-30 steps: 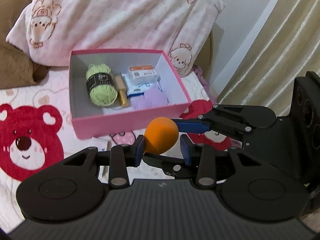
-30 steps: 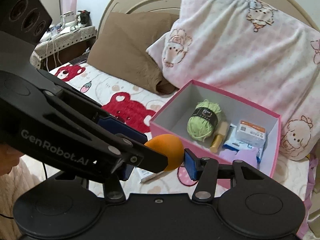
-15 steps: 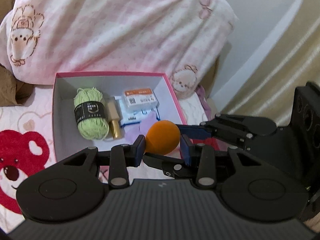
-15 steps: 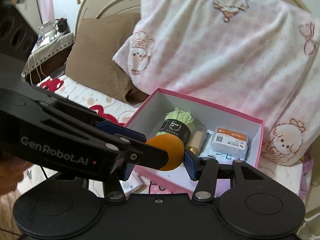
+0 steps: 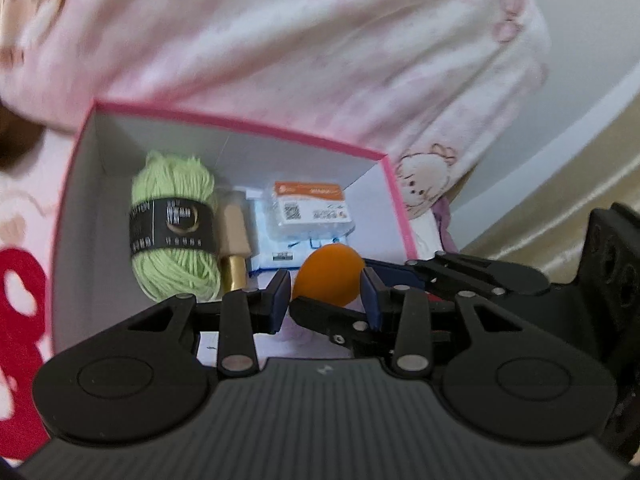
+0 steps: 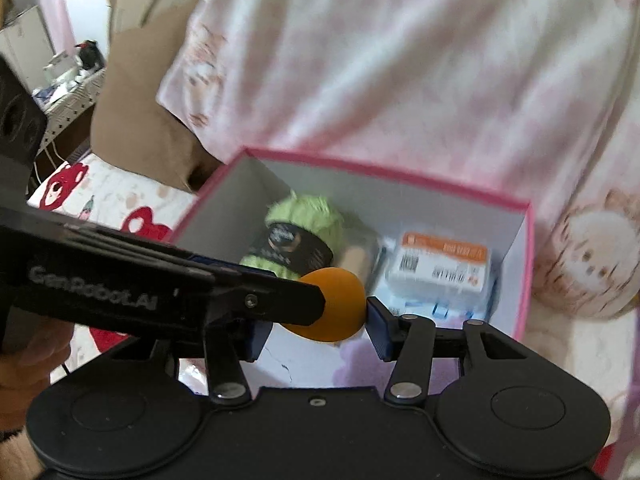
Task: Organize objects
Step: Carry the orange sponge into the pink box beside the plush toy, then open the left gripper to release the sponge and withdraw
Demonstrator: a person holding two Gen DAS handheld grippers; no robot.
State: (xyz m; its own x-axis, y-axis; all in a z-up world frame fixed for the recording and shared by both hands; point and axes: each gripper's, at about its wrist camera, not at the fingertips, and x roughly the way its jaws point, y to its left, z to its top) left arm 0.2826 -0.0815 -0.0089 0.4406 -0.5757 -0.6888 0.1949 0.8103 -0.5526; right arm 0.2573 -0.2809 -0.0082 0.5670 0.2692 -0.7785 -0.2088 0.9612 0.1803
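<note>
An orange egg-shaped sponge point(image 5: 329, 276) is held between both grippers above a pink box point(image 5: 394, 200); it also shows in the right wrist view point(image 6: 336, 306). My left gripper point(image 5: 325, 306) and my right gripper point(image 6: 316, 326) cross each other, and each has its pads against the sponge. The sponge hangs over the near right part of the box point(image 6: 528, 264). Inside lie a green yarn ball point(image 5: 174, 228), a gold-capped tube point(image 5: 234, 240), a white packet with an orange label point(image 5: 310, 212) and a lilac item point(image 6: 352, 364).
A pink-and-white pillow point(image 5: 280, 40) leans behind the box. A brown pillow point(image 6: 140, 112) lies to the left. The bedsheet point(image 5: 20, 280) has red bear prints. A beige curtain point(image 5: 560, 184) hangs at the right.
Both grippers have carried the sponge forward from in front of the box to above its inside. The box now looms larger and the view is motion-blurred.
</note>
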